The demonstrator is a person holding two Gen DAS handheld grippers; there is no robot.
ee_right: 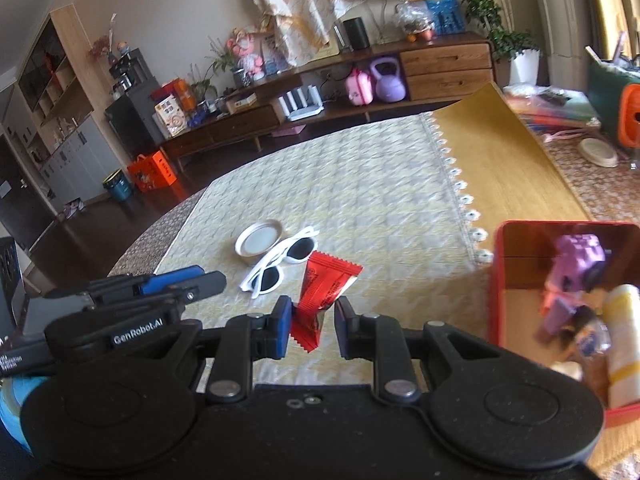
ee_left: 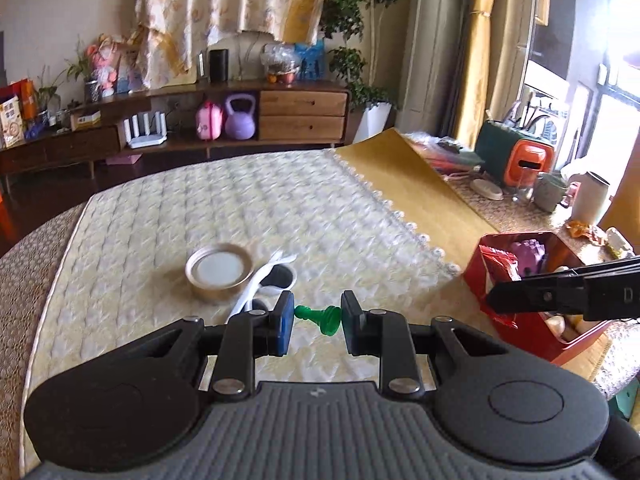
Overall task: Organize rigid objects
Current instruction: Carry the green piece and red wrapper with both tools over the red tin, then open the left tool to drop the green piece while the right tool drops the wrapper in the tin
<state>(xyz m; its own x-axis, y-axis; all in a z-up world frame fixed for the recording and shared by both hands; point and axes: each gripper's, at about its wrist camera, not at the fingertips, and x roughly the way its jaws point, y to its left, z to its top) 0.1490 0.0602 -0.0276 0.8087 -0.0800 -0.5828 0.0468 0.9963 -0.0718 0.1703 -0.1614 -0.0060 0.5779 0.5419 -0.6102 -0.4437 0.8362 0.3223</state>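
Both grippers are built in matte black plastic: left gripper (ee_left: pixel 317 317), right gripper (ee_right: pixel 313 322). Blue pads are fitted on the fingers (ee_left: pixel 285 318), silver rivets at the linkages, and "GenRobot.AI" is printed in white on the left one.

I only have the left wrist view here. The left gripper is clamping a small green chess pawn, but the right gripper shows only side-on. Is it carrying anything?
Observer: Yes. The right gripper is shut on a red foil snack packet.
Operator: What else is in the red open-topped box? I mostly see its outer wall.
Observer: The red open-topped box holds a purple blocky toy and a white-and-yellow tube.
Operator: Do the white-framed sunglasses touch the lid?
Observer: The white-framed sunglasses lie against the round gold-rimmed lid.
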